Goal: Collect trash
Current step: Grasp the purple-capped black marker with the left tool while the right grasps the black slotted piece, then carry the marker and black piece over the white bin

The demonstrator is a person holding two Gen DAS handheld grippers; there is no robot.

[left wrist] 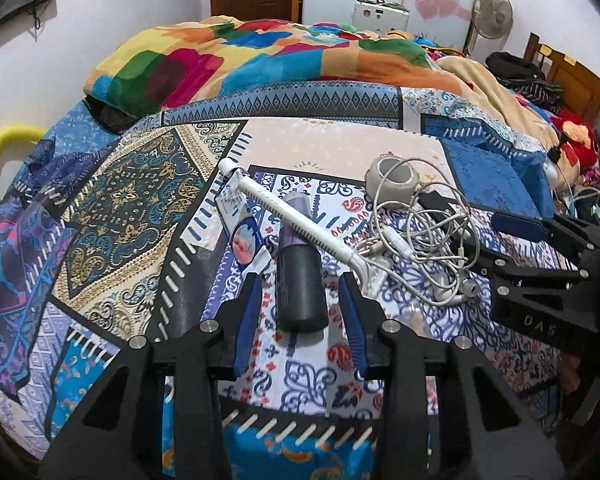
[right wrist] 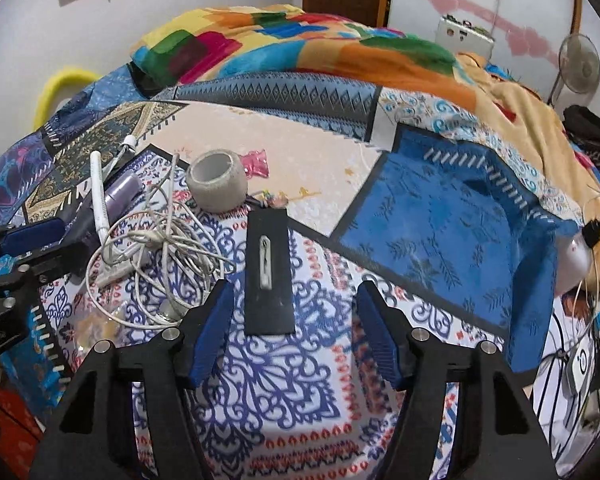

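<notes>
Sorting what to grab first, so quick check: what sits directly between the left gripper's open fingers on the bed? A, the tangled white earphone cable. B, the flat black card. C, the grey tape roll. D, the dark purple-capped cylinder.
D: the dark purple-capped cylinder lies lengthwise between the open left gripper fingers, untouched.

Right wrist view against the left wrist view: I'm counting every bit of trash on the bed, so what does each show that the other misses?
Only the right wrist view shows the pink wrapper behind the tape roll, plus the black card in full. Only the left wrist view shows the printed tube beside the purple bottle. Both show the tape roll, the white wand, the tangled earphone cable and the purple bottle.
</notes>
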